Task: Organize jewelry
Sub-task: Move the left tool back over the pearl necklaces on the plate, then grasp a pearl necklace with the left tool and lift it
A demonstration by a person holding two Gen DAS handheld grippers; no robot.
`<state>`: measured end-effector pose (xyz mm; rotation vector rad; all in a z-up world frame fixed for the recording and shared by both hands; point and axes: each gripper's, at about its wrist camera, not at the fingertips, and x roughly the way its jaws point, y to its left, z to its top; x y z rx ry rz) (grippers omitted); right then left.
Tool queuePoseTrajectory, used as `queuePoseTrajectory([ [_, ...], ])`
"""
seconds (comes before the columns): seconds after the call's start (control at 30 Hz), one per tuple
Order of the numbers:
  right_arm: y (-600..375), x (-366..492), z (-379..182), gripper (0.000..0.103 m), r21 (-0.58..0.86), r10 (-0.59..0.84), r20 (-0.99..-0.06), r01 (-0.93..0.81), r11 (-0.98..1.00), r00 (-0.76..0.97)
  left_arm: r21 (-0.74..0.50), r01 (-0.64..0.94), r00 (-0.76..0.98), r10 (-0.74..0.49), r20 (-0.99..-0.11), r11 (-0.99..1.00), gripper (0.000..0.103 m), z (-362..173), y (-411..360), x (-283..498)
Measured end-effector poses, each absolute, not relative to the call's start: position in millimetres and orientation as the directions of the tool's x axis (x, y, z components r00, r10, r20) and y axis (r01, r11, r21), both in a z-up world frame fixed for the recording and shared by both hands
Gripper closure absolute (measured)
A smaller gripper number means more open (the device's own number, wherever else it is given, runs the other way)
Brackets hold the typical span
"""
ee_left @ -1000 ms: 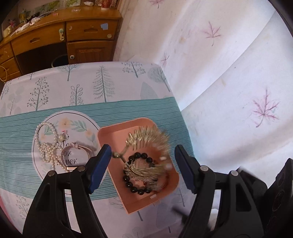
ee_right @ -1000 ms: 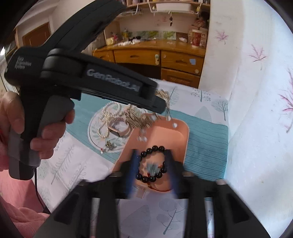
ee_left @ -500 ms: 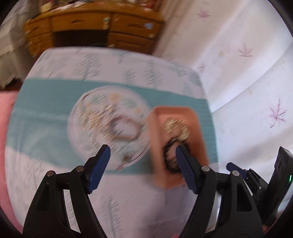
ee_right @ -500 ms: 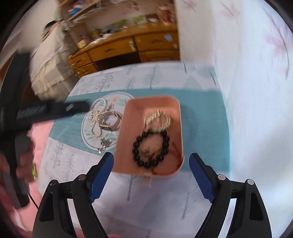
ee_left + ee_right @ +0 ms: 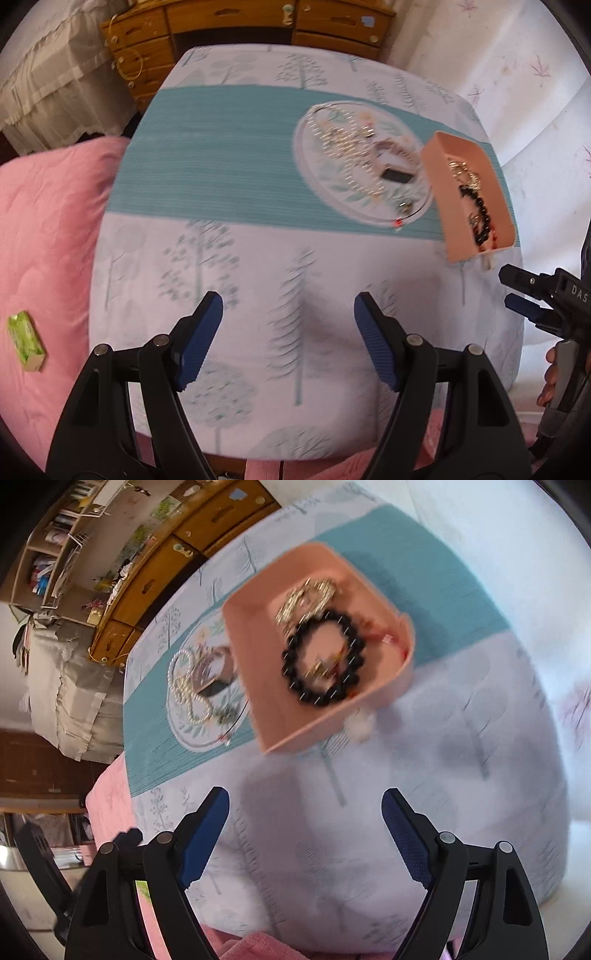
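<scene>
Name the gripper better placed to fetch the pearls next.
Left, probably. The pearls lie left of the tray, on the left gripper's side. The right gripper faces the tray, which stands between it and the pearls. Both are open and empty.

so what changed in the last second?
Gold necklace let go into the tray beside the black bracelet. Right claw has just been opening, nothing in it; left claw swung left, empty. Pearls unmoved.
</scene>
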<state>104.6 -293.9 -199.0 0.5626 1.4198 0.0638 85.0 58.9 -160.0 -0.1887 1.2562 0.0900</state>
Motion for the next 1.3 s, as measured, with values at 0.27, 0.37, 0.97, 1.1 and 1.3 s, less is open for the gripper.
queuePoseTrajectory([
  [0.27, -222, 88, -200, 0.017, 0.372, 0.347, -0.928, 0.255, 0.893, 0.139, -0.112, -0.117, 0.25, -0.08, -0.965, 0.987, 0.032, -167, 111, 78],
  [0.37, -193, 75, -201, 0.017, 0.327, 0.301, -0.943, 0.226, 0.917, 0.143, -0.104, -0.054, 0.222, -0.089, -0.971, 0.993, 0.031, -173, 117, 86],
  [0.97, -106, 89, -209, 0.017, 0.103, 0.132, -0.905, -0.093, 0.99, 0.404, -0.031, 0.167, 0.185, -0.063, -0.981, 0.985, 0.026, -200, 61, 219],
  [1.1, -98, 105, -217, 0.018, 0.039, 0.104, -0.871, -0.142, 0.989, 0.48, 0.0, 0.211, 0.216, -0.047, -0.975, 0.977, 0.026, -215, 38, 250],
  [1.3, -89, 120, -231, 0.021, -0.05, 0.038, -0.841, -0.147, 0.988, 0.54, -0.111, 0.151, 0.207, -0.141, -0.968, 0.982, 0.026, -239, 31, 279],
])
